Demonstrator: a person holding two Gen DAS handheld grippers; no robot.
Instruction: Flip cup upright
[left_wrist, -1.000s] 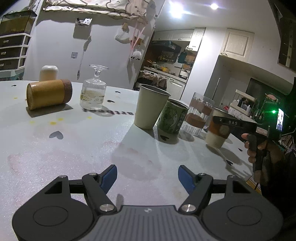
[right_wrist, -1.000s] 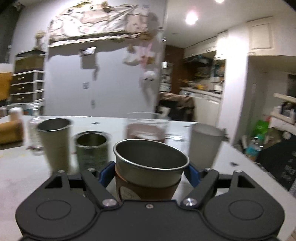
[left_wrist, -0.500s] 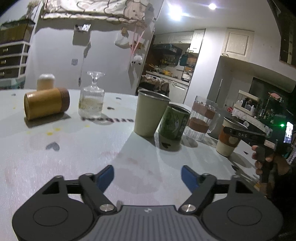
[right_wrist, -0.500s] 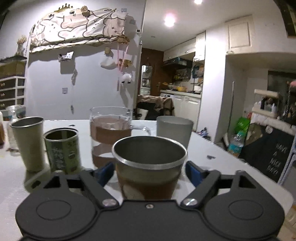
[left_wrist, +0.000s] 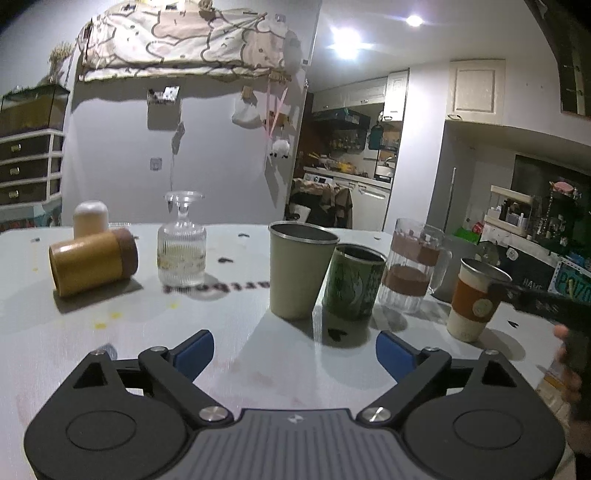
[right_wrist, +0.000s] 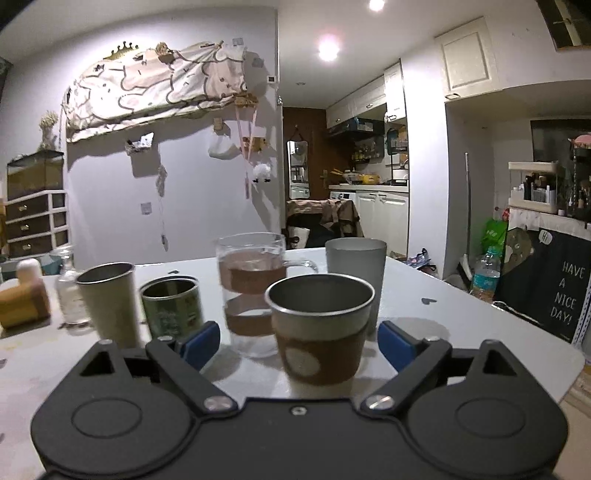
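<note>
The cup (right_wrist: 320, 334) with the brown sleeve stands upright on the table (right_wrist: 461, 325), mouth up, right between the spread blue fingers (right_wrist: 393, 343) of the right gripper (right_wrist: 299, 341) — neither pad touches it, gaps show on both sides, so the gripper is released. In the left wrist view the same cup (left_wrist: 476, 299) sits far to the right of the left gripper (left_wrist: 293, 350), w/ the dark tip of the right tool just beside its rim; that part is blurred, so contact is hard to judge there.

Just past the cup, ahead of the right gripper, stands a glass mug (right_wrist: 253, 291) w/ brown bands, and a grey tumbler (right_wrist: 356, 266) ahead-right of it. Ahead-left: a green can (right_wrist: 171, 308), then a tall metal cup (right_wrist: 109, 301), both upright and close together.

The left gripper is also wide open, holding nothing, low over bare table. Ahead of it the metal cup (left_wrist: 299, 269) and green can (left_wrist: 352, 282) stand side by side — nearly touching. Further ahead-left an upside-down ribbed glass (left_wrist: 181, 243) rests on its mouth, foot up. Left of that a yellow wooden cup (left_wrist: 92, 262) lies on its side, w/ a white-topped jar (left_wrist: 90, 218) behind it.
</note>
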